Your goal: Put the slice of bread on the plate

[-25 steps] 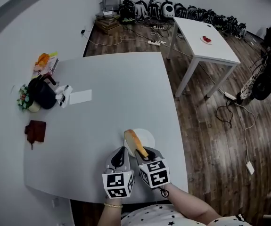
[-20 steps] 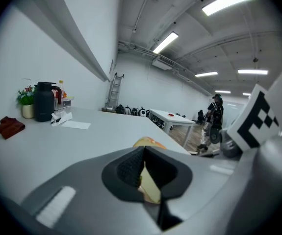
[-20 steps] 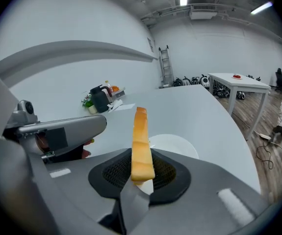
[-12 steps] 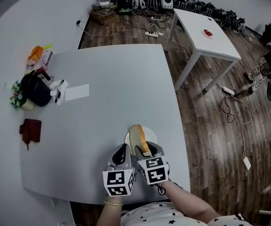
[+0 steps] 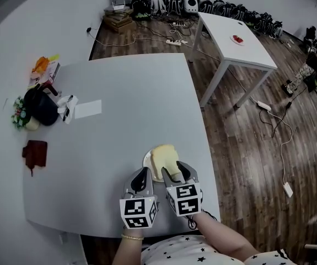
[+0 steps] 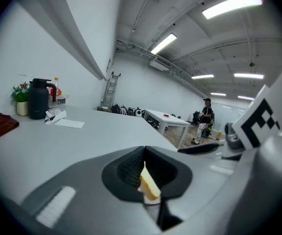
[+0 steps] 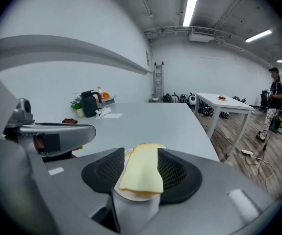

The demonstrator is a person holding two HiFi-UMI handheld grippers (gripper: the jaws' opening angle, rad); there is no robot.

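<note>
The pale square slice of bread w/ a tan crust [image 5: 164,159] is seen lying flat on the small round white plate [image 5: 146,164], most of which is covered by it. A sec. ago it was shown standing on edge, crust up, over the same plate. Half a sec. ago it was tipped partway over. So the slice has been lowered from upright to flat, and the placing is judged all but done.

The right hand-held gripper [image 5: 175,172] is kept at the near end of the slice. In the right gripper view its jaws are spread wide, w/ the bread [image 7: 141,173] lying btwn the two mesh pads. The slice seems to be carried by the plate rather than pinched, though light contact at the edges can't be ruled out. What is left is prob. only for this gripper to be drawn back w/o the slice being dragged off.

The left hand-held gripper [image 5: 142,175] is held just beside the plate's left rim. Its jaws are closed together or v. nearly so. Only a thin sliver of bread is glimpsed through the cleft in the left gripper view, and nothing is judged to be gripped.

Plate & bread are set near the front right edge of the large grey desk [image 5: 130,109]. Well apart, at the desk's far left, a black jug [image 5: 41,108], a white sheet of paper [image 5: 87,109] & a dark red cloth-like item [image 5: 35,152] are left untouched, positions unchanged.
</note>
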